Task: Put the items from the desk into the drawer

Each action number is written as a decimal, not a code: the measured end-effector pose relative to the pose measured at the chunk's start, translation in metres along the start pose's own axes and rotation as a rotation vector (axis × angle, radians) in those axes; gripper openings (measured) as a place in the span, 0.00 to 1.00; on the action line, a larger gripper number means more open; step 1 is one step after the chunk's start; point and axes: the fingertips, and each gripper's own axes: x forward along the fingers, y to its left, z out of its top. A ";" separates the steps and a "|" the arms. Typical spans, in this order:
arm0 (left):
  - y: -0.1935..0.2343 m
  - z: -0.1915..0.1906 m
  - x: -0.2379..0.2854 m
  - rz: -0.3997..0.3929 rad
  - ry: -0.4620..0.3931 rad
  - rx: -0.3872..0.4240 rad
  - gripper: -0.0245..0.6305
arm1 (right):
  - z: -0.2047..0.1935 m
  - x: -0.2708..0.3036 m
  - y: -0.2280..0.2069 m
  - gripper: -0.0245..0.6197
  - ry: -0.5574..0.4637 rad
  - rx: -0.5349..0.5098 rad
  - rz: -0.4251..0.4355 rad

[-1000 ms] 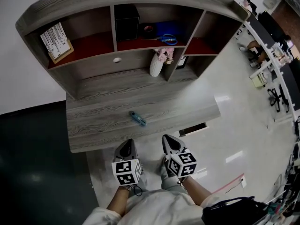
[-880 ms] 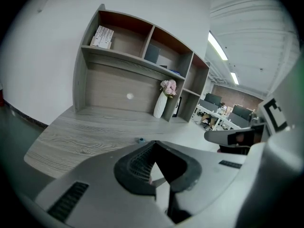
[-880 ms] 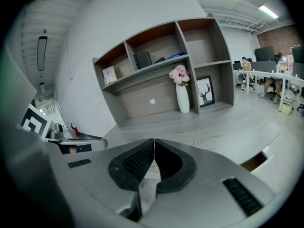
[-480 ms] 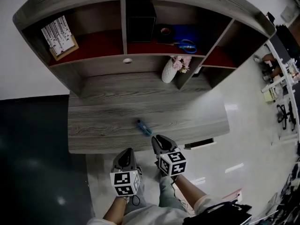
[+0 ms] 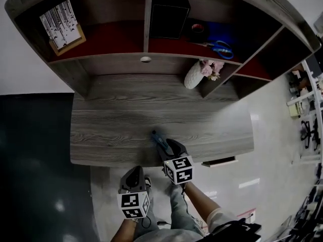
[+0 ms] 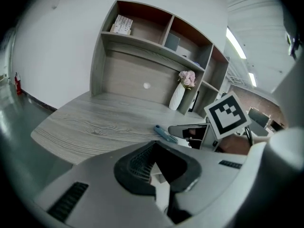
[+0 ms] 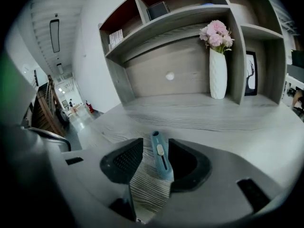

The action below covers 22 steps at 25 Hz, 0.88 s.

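Right gripper (image 5: 168, 144) is out over the desk's (image 5: 111, 125) front edge, jaws spread wide, and the blue knife (image 5: 156, 136) lies flat on the wood right between them. In the right gripper view the knife (image 7: 160, 156) sits nearer the right jaw, not yet pinched, pointing toward the vase (image 7: 218, 72) at the back. Left gripper (image 5: 134, 170) hangs off the desk, below its front edge, over the floor, jaws only a sliver apart with nothing in them. Scissors (image 5: 220, 47) sit up on the shelf above.
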 end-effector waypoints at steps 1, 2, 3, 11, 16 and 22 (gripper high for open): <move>0.001 -0.002 0.001 0.001 0.004 -0.005 0.04 | 0.000 0.004 -0.001 0.27 0.005 -0.022 -0.004; 0.002 -0.005 0.002 0.002 0.007 -0.009 0.04 | -0.001 0.007 -0.001 0.29 0.012 -0.046 -0.006; 0.003 -0.007 0.003 0.003 0.011 -0.013 0.04 | -0.002 0.010 -0.002 0.29 0.020 -0.068 -0.007; 0.011 -0.009 0.014 0.008 0.009 -0.043 0.04 | -0.011 0.031 -0.004 0.30 0.101 -0.164 -0.001; 0.022 -0.008 0.017 0.031 -0.006 -0.065 0.04 | -0.018 0.037 -0.005 0.30 0.159 -0.183 -0.004; 0.036 -0.014 0.017 0.065 -0.008 -0.096 0.04 | -0.021 0.040 -0.007 0.29 0.184 -0.189 -0.021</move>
